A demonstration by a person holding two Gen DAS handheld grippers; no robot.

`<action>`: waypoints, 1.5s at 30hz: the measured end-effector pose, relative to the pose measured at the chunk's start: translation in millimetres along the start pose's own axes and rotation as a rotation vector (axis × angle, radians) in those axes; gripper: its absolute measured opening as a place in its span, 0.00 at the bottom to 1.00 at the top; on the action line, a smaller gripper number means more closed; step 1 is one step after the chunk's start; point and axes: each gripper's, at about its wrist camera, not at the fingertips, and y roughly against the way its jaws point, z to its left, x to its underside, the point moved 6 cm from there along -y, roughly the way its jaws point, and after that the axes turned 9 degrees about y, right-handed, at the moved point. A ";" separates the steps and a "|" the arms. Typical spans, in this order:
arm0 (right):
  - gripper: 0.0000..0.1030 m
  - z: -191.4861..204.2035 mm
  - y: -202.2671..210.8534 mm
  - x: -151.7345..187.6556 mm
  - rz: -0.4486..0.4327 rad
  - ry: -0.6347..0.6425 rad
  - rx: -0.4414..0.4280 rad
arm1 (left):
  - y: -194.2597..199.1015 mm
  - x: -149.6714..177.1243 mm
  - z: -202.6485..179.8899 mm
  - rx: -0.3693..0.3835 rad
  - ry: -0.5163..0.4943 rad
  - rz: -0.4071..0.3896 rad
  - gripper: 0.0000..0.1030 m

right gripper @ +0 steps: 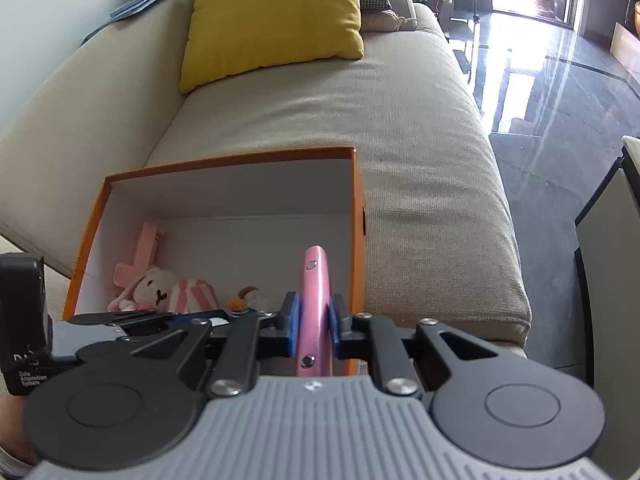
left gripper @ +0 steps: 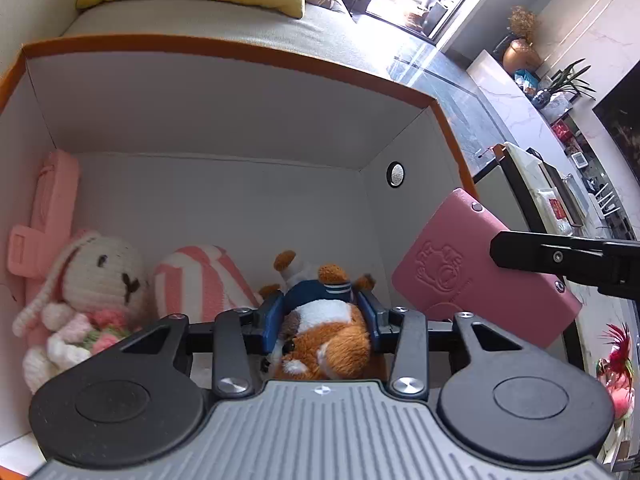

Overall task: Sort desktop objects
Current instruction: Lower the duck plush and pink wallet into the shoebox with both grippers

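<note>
An orange box [left gripper: 224, 46] with white inner walls stands on a beige sofa; it also shows in the right wrist view [right gripper: 224, 160]. My left gripper [left gripper: 320, 316] is shut on an orange-and-white plush toy [left gripper: 324, 340] in a blue shirt, low inside the box. My right gripper [right gripper: 314, 320] is shut on a flat pink case [right gripper: 316, 304], held edge-on over the box's right side; the case shows flat in the left wrist view [left gripper: 472, 264]. A white knitted bunny [left gripper: 92, 280], a pink-striped plush [left gripper: 200, 280] and a pink holder [left gripper: 52, 208] lie in the box.
A yellow cushion [right gripper: 272, 20] lies on the sofa [right gripper: 420, 160] behind the box. A dark glossy floor [right gripper: 560, 100] is to the right. A marble-topped sideboard [left gripper: 512, 104] with a vase and plants stands at the far right.
</note>
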 end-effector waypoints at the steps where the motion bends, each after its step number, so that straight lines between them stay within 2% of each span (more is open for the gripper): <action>1: 0.16 0.2 -0.7 0.1 0.002 0.002 -0.001 | -0.4 0.0 -1.5 -0.003 -0.003 -0.004 0.47; 5: 0.16 0.5 0.5 1.6 0.001 0.012 -0.004 | 13.4 -5.9 -0.5 -0.013 0.011 -0.006 0.49; 6: 0.16 0.2 0.6 1.6 0.002 0.014 -0.003 | 18.6 -8.3 1.8 -0.011 0.014 0.005 0.54; 13: 0.16 6.7 0.6 1.4 0.005 0.020 -0.054 | 37.5 -12.1 14.7 0.000 0.080 0.135 0.70; 17: 0.16 15.2 -4.1 2.1 0.020 0.030 -0.092 | 31.8 -1.8 8.4 0.009 0.057 0.191 0.70; 18: 0.16 16.4 -5.9 2.7 0.024 0.027 -0.099 | 28.6 -0.2 6.6 0.017 0.059 0.197 0.65; 19: 0.16 16.9 -7.5 3.4 0.028 0.021 -0.105 | 25.6 1.3 5.7 0.029 0.063 0.209 0.64; 23: 0.16 13.6 -8.9 2.7 0.022 0.018 -0.086 | 24.0 0.1 0.0 0.020 0.044 0.153 0.57; 24: 0.16 10.4 -7.9 1.6 0.019 0.008 -0.087 | 24.9 -1.2 -2.3 0.015 0.037 0.125 0.53; 27: 0.16 2.7 -3.0 -3.7 -0.002 -0.013 -0.083 | 30.1 -6.7 -13.5 0.008 0.005 0.030 0.52; 29: 0.16 -0.8 0.6 -7.3 -0.016 -0.019 -0.080 | 34.7 -11.3 -18.9 -0.025 -0.030 -0.044 0.52; 31: 0.16 -0.6 1.0 -9.2 -0.021 -0.012 -0.070 | 33.2 -11.0 -21.3 -0.079 -0.057 -0.067 0.52; 36: 0.16 5.7 -9.2 -4.6 0.006 0.008 -0.068 | 17.5 4.2 -25.1 -0.102 -0.120 -0.041 0.55; 38: 0.16 5.7 -15.0 -2.8 0.017 0.016 -0.060 | 8.7 12.0 -28.7 -0.119 -0.147 -0.008 0.57; 41: 0.16 4.4 -19.4 0.0 0.031 0.015 -0.062 | -7.7 23.9 -25.7 -0.099 -0.105 0.097 0.58; 45: 0.16 3.7 -18.4 0.4 0.031 0.037 -0.058 | -2.7 24.9 -18.7 -0.055 -0.042 0.112 0.60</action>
